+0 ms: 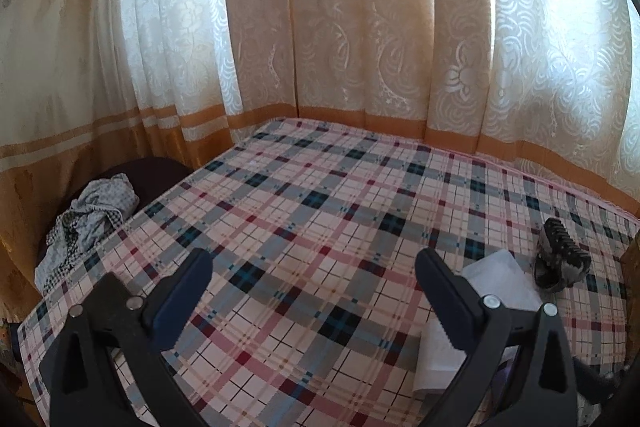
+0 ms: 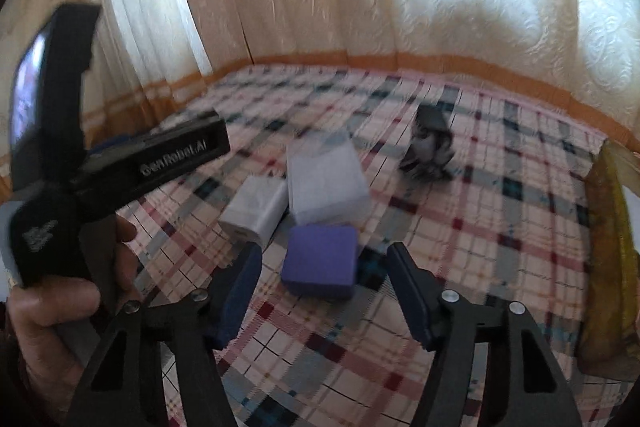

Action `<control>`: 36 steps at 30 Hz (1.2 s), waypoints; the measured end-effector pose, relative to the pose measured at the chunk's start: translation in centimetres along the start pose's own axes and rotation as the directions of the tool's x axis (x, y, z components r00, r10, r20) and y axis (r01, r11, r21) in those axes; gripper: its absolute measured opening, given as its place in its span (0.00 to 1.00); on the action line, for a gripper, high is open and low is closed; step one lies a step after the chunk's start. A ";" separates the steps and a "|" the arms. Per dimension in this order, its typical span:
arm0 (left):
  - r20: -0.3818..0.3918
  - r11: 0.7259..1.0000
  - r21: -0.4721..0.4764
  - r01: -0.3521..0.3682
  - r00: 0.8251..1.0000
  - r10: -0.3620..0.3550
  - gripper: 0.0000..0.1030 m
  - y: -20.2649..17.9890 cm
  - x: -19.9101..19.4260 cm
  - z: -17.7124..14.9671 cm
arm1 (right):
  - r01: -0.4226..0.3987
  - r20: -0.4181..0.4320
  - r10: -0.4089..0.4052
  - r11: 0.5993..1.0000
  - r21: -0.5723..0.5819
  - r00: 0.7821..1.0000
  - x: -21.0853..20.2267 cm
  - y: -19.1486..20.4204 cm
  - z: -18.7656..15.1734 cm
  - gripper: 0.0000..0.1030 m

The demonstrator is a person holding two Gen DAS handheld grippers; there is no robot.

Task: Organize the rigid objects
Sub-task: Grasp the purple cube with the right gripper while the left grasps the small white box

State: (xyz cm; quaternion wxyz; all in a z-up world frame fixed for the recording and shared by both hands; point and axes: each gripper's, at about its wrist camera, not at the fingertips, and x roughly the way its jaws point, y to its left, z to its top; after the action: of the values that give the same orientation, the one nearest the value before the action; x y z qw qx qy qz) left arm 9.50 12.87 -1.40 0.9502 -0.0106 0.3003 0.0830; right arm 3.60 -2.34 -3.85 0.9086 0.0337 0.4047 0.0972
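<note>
1. Two grippers, nothing held. Your right gripper (image 2: 324,291) has its jaws spread wide and empty, hovering low over the plaid checked bedsheet (image 2: 500,227). Your left gripper (image 1: 314,287) is also spread apart and empty, aimed at a bare stretch of the sheet.

2. Where the stuff is: the purple square block (image 2: 320,261) sits right ahead of your right jaws, roughly centred between them but not yet inside. Just behind it are a small white rectangular box (image 2: 256,209) and a bigger white rectangular box (image 2: 326,185), side by side and close to touching. The dark mottled hair claw clip (image 2: 430,147) lies farther back, apart from the boxes.

3. From the left wrist view, the claw clip and a white box corner show off to the right; a crumpled grey checked cloth (image 1: 90,223) is bunched off the bed's left edge.

4. Step-wise, I'd say you're lining up the first pick and nothing looks sorted yet.

5. Next move, my guess: ease the right gripper forward so the purple block sits squarely between the pads, then squeeze on its flat sides.

6. Watch out: the small white box is close, so your left-hand jaw could nudge it going in. That view is also motion-blurred, so slow down.
</note>
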 end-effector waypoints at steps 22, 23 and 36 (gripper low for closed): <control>-0.177 0.941 0.079 0.329 0.934 -0.311 0.95 -3.2 0.1 -1.6 | 0.083 0.115 -0.108 0.976 0.199 0.988 -3.6 -6.9 -0.4 0.42; -0.186 0.939 0.090 0.332 0.932 -0.311 0.93 -3.3 0.1 -1.8 | 0.094 0.120 -0.120 0.974 0.204 0.985 -3.7 -7.3 -0.4 0.42; -0.306 0.918 0.174 0.357 0.905 -0.295 0.61 -5.0 1.1 -3.3 | 0.130 0.145 -0.161 0.970 0.203 0.976 -4.1 -8.0 -0.3 0.42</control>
State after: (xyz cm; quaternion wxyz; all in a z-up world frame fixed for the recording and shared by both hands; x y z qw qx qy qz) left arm 9.29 7.82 -4.90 0.8948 0.0356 0.4299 -0.1148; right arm 1.83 -11.02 -2.18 0.9353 0.0993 0.3393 -0.0125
